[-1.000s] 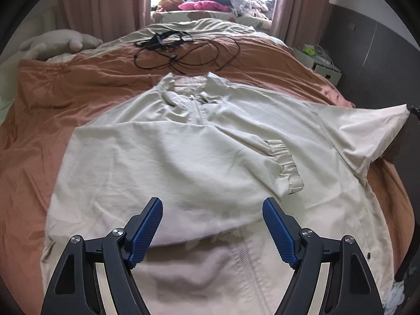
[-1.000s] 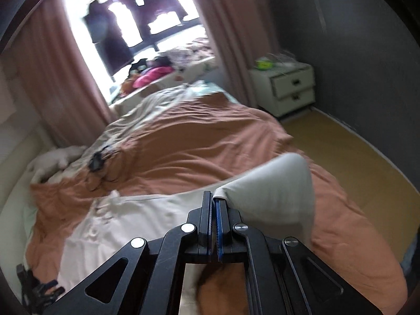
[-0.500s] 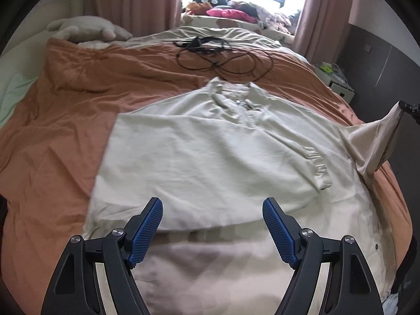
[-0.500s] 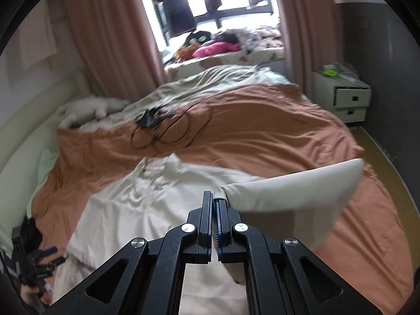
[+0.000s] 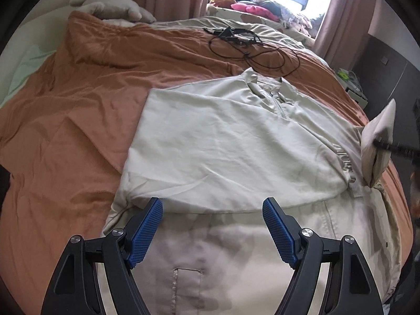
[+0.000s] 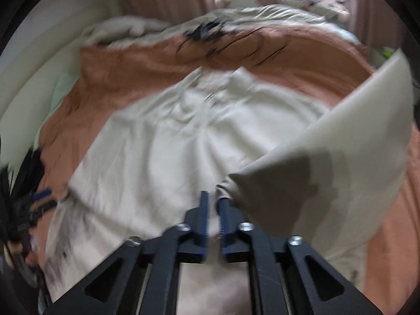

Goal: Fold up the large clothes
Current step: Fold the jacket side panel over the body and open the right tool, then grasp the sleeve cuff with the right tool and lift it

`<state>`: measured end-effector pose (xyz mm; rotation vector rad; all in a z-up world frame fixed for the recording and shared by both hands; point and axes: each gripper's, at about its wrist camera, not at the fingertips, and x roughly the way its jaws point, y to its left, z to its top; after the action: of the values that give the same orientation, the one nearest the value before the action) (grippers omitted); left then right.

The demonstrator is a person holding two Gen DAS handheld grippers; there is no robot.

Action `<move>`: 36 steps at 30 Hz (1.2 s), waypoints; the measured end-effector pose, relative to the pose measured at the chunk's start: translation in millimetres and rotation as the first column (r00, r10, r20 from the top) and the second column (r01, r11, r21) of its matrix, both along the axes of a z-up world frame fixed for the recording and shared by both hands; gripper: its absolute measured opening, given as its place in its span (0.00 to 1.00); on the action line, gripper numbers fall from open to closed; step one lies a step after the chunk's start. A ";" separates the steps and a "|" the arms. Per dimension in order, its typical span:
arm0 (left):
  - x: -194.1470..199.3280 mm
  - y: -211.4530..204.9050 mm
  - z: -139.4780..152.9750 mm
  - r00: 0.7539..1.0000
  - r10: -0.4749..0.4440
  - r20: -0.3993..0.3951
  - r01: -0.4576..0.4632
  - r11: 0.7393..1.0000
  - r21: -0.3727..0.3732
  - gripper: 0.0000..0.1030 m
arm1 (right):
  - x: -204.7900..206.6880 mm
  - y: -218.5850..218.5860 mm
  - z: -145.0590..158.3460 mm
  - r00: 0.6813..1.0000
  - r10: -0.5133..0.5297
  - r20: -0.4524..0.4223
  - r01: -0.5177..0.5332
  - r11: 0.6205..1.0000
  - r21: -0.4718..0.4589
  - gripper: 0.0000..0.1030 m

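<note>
A large beige zip jacket (image 5: 236, 144) lies spread on the orange bedspread (image 5: 78, 120), its left sleeve folded across the chest. My left gripper (image 5: 212, 225) is open and empty, hovering over the jacket's lower front. The jacket's right sleeve (image 5: 378, 141) hangs lifted at the right edge of the left wrist view. In the blurred right wrist view, my right gripper (image 6: 213, 210) has its jaws slightly parted, with the sleeve (image 6: 328, 162) draped against its right finger and swung in over the jacket (image 6: 168, 152).
Black cables (image 5: 246, 44) lie on the bedspread beyond the collar. A pale pillow (image 5: 110, 8) sits at the head of the bed, a white nightstand (image 5: 351, 84) to the right. Curtains and a cluttered window sill stand behind.
My right gripper has swung the sleeve inward over the jacket and its jaws have parted slightly. My left gripper's view has shifted so the jacket sits further right.
</note>
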<state>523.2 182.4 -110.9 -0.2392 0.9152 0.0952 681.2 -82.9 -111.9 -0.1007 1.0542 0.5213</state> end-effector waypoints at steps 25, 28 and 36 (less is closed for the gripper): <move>18.8 -17.6 -26.2 0.999 -0.031 -0.036 0.032 0.999 0.010 0.77 | 36.1 -142.0 -51.3 0.893 -0.418 -0.167 0.442 0.884 0.152 0.63; 20.2 -8.3 -30.3 0.999 -0.023 -0.044 0.024 1.000 0.018 0.77 | 51.4 -137.7 -62.8 0.875 -0.445 -0.189 0.477 0.859 0.187 0.64; 17.5 19.2 -34.1 0.999 0.011 -0.045 -0.010 1.000 0.028 0.77 | 73.2 -129.5 -87.1 0.827 -0.534 -0.177 0.554 0.828 0.091 0.30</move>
<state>540.7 201.6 -145.1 -0.2166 0.9571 0.1232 754.4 -212.3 -198.9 0.3644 1.1248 0.0744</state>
